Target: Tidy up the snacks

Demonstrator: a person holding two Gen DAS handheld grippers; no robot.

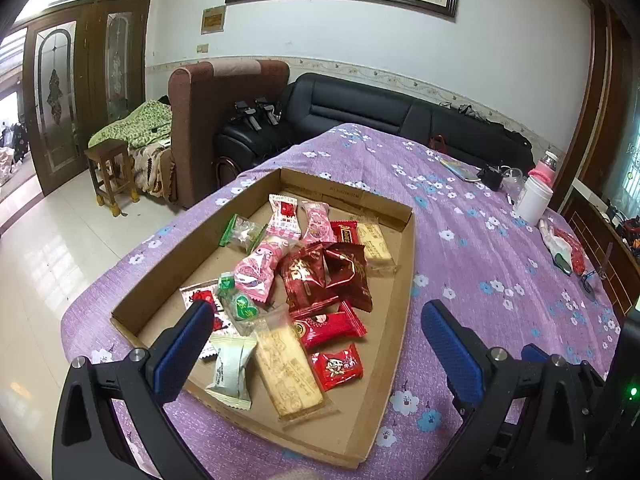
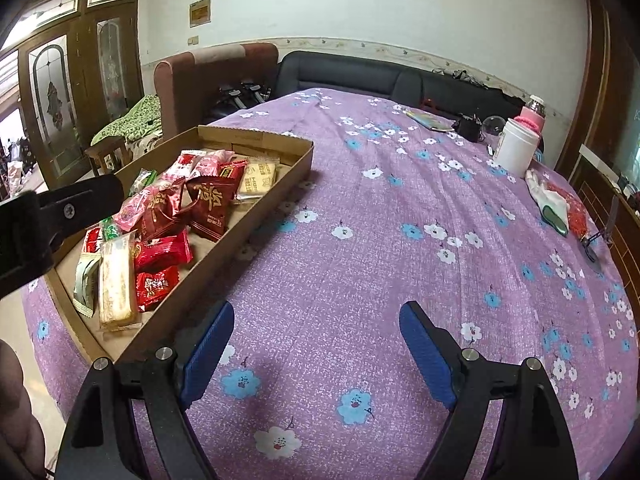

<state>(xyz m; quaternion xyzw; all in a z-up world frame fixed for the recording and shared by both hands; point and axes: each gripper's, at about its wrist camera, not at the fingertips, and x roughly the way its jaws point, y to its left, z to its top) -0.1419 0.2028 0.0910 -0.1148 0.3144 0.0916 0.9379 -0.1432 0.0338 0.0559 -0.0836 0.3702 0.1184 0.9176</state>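
The surface (image 2: 360, 240), spread with a purple flowered cloth, carries one shallow cardboard tray (image 1: 384, 364) near its left edge, and every snack in view lies inside that tray. None sits loose on the cloth, so the gathering looks done; what seems left is the sorting, since the packets lie heaped and mixed rather than grouped by kind.

By my count, about fifteen packets, though overlaps make this uncertain:
- two long pale biscuit bars (image 1: 288, 372) — one near, one far
- three dark maroon packets (image 1: 344, 272) piled in the middle
- three pink ones (image 1: 256, 268)
- three bright red ones (image 1: 334, 326) toward the near end
- two green-trimmed clear sweets (image 1: 240, 300)
- one white-and-green pouch (image 1: 231, 368)
- one red-and-white wrapper, half hidden under the left tool's finger

The left tool (image 1: 320, 332) hangs over the tray's near end, jaws spread wide, gripping nothing. The right tool (image 2: 316, 332) hovers over bare cloth just beside the tray, equally wide and empty.
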